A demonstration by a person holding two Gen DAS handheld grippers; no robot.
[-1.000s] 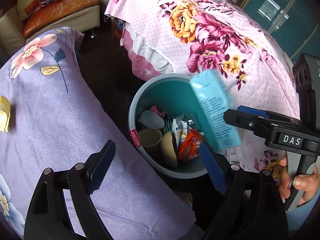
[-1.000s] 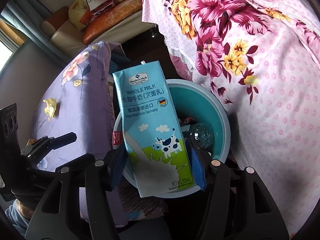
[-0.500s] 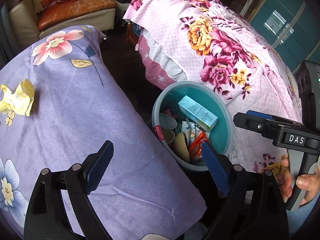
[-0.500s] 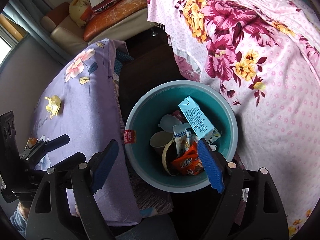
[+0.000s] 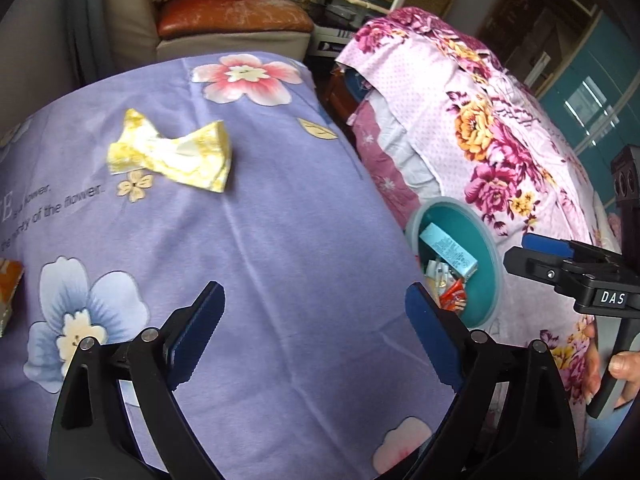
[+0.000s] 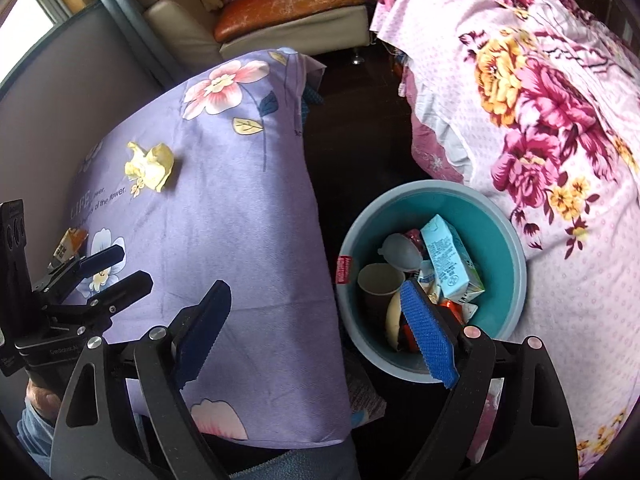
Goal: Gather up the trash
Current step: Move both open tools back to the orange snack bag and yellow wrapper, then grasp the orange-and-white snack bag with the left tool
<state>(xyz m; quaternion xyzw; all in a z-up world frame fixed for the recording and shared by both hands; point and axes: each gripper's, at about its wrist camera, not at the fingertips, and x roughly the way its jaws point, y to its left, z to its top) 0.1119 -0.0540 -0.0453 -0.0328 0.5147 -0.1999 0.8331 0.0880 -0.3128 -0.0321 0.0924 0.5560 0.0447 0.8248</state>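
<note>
A teal bin stands on the floor between two beds and holds a light-blue milk carton, a paper cup and wrappers. My right gripper hovers above the bin's left rim, its jaws opening with nothing between them. My left gripper is open and empty over the purple floral cloth. A crumpled yellow tissue lies ahead of it on the cloth, and an orange wrapper shows at the left edge. The bin and carton sit to its right, beside the right gripper.
A pink floral bedcover rises right of the bin. A sofa with an orange cushion stands at the back. Dark floor runs between the two covered surfaces. A hand holds the right gripper's handle.
The right gripper let go of the milk carton, which dropped into the bin, and its jaws spread. Both grippers moved left and rose; the left one now faces the yellow tissue.
</note>
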